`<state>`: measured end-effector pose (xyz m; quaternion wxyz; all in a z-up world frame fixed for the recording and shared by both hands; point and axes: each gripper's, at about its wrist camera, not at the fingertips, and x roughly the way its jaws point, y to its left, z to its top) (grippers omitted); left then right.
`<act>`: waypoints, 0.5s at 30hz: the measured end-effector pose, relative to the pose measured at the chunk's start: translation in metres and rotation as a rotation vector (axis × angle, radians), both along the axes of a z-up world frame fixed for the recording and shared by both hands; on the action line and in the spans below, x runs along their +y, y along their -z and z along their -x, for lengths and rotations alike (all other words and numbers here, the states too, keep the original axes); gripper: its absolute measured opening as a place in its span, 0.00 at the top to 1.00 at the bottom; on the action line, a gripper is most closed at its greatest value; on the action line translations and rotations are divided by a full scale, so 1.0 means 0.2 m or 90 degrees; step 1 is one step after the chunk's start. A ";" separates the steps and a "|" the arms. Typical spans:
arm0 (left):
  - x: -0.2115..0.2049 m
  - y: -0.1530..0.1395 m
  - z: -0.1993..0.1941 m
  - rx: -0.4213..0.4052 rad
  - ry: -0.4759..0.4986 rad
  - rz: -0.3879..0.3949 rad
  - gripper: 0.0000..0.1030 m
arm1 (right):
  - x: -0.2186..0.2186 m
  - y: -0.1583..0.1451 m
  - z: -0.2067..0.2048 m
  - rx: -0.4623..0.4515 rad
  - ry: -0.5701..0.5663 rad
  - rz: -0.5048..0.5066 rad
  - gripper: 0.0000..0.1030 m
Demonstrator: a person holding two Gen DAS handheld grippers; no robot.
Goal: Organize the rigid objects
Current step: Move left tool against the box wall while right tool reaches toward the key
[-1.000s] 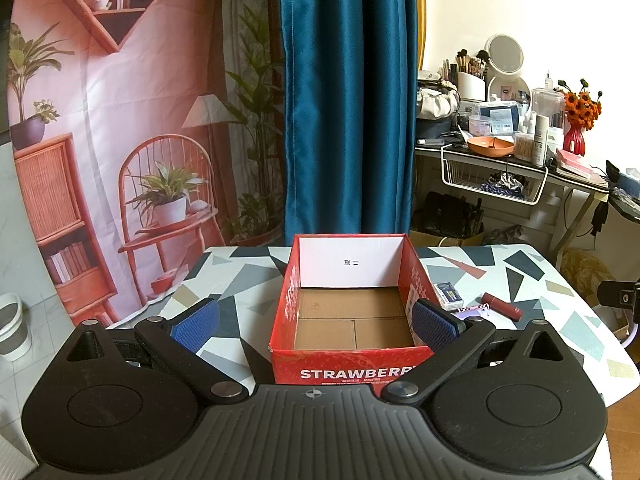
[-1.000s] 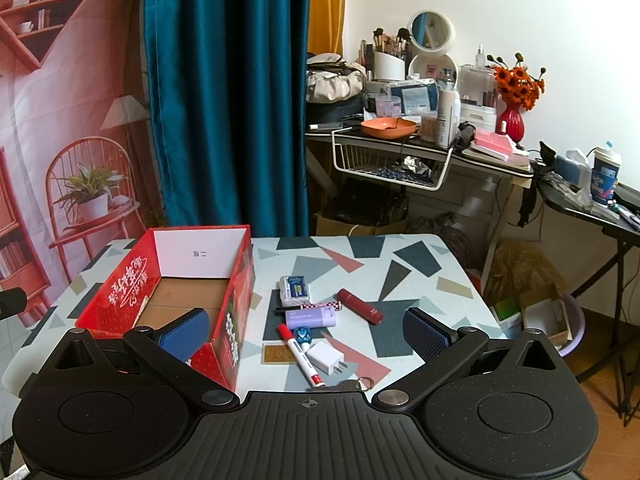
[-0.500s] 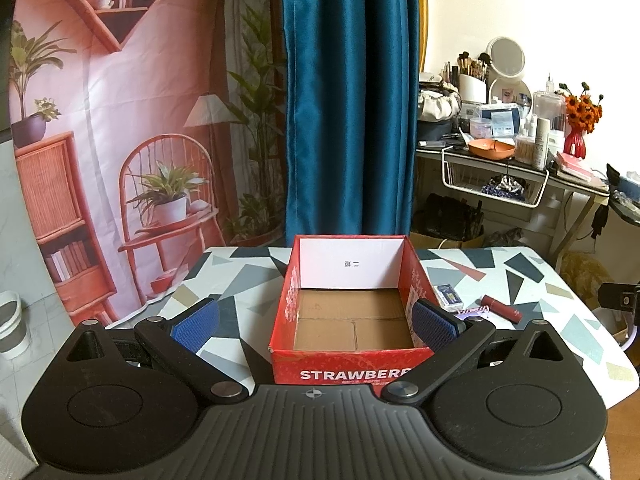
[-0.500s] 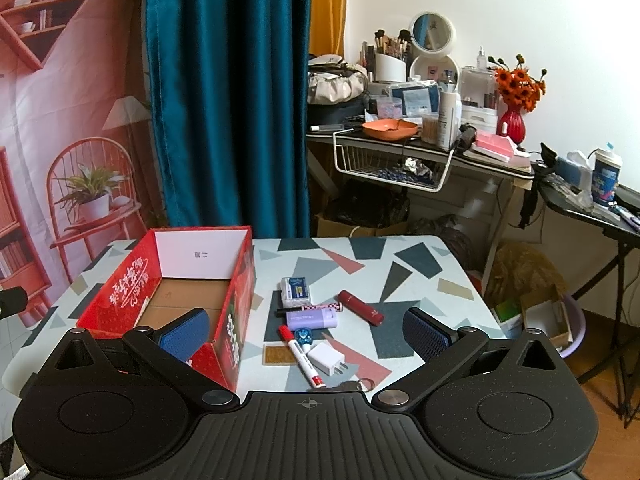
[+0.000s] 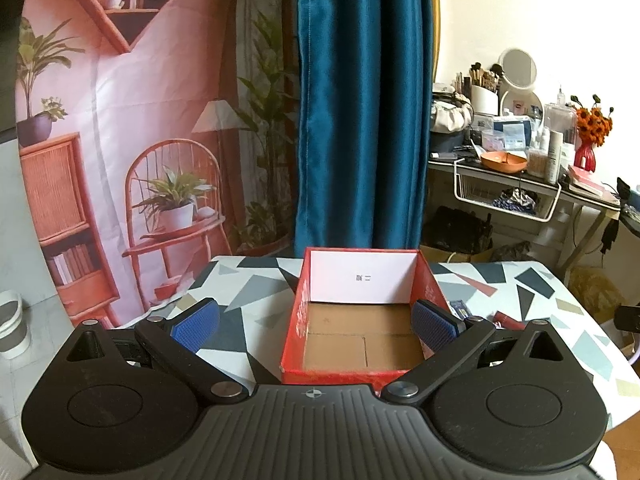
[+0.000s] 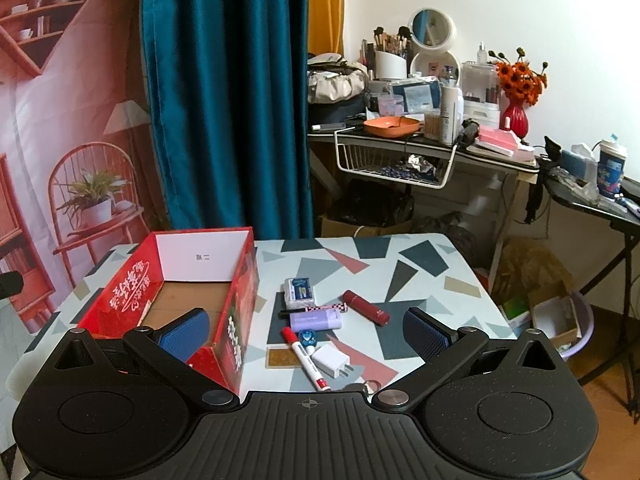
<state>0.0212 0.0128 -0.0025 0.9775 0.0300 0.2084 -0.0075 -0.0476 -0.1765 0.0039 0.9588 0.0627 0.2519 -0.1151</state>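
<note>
Holding: nothing; left gripper (image 5: 314,322) and right gripper (image 6: 306,332) both stood spread apart.
Red box (image 6: 128,292): empty.
Marker (image 6: 306,358): lay right of the red box.

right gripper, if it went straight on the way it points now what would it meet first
Probably the small clutter on the table: the right gripper is open, aimed over the red-capped marker and white charger. Height above them is unclear.
</note>
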 end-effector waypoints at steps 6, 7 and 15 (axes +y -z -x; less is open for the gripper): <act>0.02 0.09 -0.17 0.021 -0.006 -0.019 0.00 | -0.09 0.05 -0.07 -0.032 -0.013 -0.032 0.00; 0.03 0.12 -0.20 0.026 -0.007 -0.016 0.00 | -0.11 0.06 -0.09 -0.037 -0.016 -0.037 0.00; 0.15 0.30 -0.41 0.068 0.001 0.034 0.00 | -0.18 0.24 -0.21 -0.069 0.015 0.011 0.00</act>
